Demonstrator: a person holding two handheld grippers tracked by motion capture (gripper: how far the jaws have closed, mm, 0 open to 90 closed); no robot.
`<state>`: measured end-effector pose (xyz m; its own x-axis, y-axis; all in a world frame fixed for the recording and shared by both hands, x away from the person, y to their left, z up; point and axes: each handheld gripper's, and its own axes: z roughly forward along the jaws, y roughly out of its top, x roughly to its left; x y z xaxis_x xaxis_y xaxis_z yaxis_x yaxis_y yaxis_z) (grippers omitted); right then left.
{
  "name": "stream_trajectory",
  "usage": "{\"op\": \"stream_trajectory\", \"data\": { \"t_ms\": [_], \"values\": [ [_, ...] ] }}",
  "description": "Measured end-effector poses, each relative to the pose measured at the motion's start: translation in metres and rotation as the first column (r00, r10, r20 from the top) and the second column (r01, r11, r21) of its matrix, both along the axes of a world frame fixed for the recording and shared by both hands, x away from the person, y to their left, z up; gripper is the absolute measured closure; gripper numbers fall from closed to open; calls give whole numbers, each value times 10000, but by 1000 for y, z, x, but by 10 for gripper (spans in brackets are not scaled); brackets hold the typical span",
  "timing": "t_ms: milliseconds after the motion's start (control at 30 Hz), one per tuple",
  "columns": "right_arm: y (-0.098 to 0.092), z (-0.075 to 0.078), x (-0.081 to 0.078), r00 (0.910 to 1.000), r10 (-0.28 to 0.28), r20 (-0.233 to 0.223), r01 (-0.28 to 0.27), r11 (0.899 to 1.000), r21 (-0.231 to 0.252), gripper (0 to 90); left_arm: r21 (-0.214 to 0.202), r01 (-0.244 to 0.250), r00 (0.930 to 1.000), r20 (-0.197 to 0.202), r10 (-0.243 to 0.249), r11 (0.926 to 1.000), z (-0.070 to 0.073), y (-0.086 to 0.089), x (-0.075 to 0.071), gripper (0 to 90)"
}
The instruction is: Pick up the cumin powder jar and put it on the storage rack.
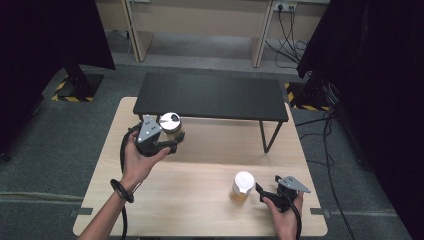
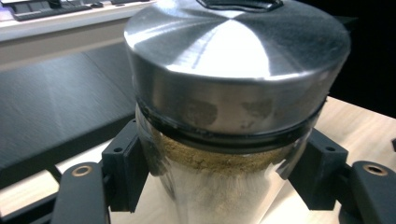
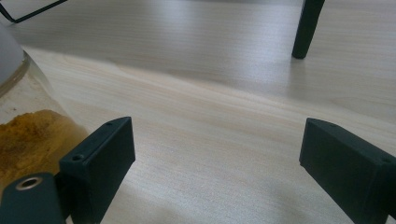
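A glass jar (image 1: 171,126) with a shiny metal lid (image 2: 233,51) and brownish powder inside is clamped between the two jaws of my left gripper (image 1: 173,140), which press on its glass sides just below the lid. It is near the front left of the black shelf (image 1: 212,95). Whether its base touches the table is hidden. A second jar (image 1: 242,187) with a white lid and yellow powder stands at the front right of the table. My right gripper (image 1: 263,194) is open just to its right, nothing between its jaws. That jar (image 3: 23,135) sits outside the left jaw.
The low black shelf on thin metal legs (image 3: 306,28) spans the back of the light wooden table (image 1: 200,200). Bare tabletop lies between the two jars. Dark curtains and cables stand beyond the table on both sides.
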<state>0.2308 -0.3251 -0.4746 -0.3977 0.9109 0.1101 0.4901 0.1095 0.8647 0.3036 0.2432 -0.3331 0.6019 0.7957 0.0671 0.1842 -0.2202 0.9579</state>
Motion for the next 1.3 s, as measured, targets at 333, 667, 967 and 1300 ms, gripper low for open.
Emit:
{"op": "stream_trajectory", "data": {
  "t_ms": [333, 667, 967, 1300],
  "values": [
    [0, 0, 0, 10000, 8, 4, -8, 10000, 4, 106, 221, -364, 9993, 91, 362, 9991, 28, -2, 12, 300],
    [1, 0, 0, 10000, 50, 20, -50, 10000, -69, 112, 425, -558, 9980, 315, 545, 9975, 55, -8, 29, 300],
    [1, 0, -1, 10000, 60, 58, -60, 9999, -96, 112, 556, -930, 9954, 281, 916, 9941, 65, -17, 47, 300],
    [2, 0, -1, 9999, 102, 123, -100, 9999, -137, 112, 734, -2130, 9768, 376, 2107, 9743, 63, -32, 74, 300]
  ]
}}
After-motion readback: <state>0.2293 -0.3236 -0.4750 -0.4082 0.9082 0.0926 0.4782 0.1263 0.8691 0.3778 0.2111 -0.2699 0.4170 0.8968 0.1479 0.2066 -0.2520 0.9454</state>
